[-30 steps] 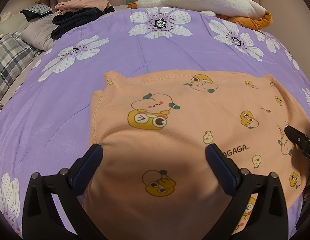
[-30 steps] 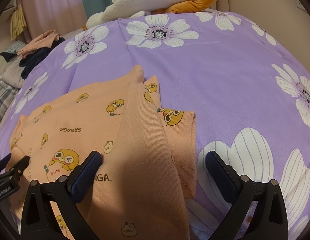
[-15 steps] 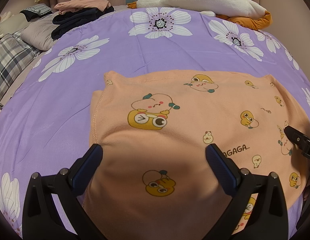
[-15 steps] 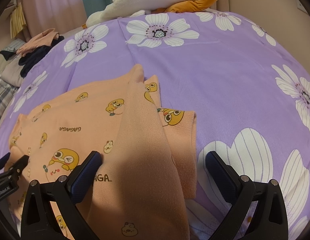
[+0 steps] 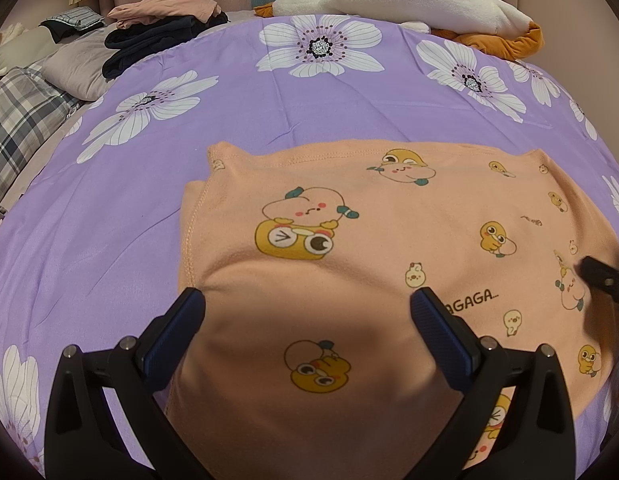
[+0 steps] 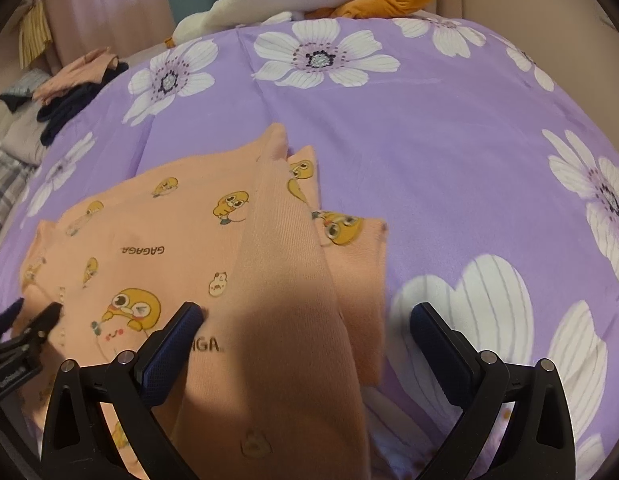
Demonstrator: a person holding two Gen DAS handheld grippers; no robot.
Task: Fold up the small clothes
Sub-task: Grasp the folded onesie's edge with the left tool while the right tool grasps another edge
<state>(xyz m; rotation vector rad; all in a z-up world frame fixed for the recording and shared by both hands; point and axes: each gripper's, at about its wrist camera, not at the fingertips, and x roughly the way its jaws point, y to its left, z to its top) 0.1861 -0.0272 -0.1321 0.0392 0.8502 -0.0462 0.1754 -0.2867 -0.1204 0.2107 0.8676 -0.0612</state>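
Observation:
A small peach garment with yellow cartoon prints lies spread on the purple flowered bedspread. My left gripper is open and empty, hovering just above the garment's near left part. In the right wrist view the garment has a plain peach sleeve or flap folded over its right side. My right gripper is open and empty over that fold. The right gripper's tip shows at the left view's right edge; the left gripper shows at the right view's left edge.
A cream and orange blanket pile lies at the bed's far edge. Folded pink and dark clothes and plaid and grey pillows sit at the far left. Curtains hang behind.
The right wrist view has shifted slightly, so the garment sits a little more to the right. The left gripper and the garment have not moved.

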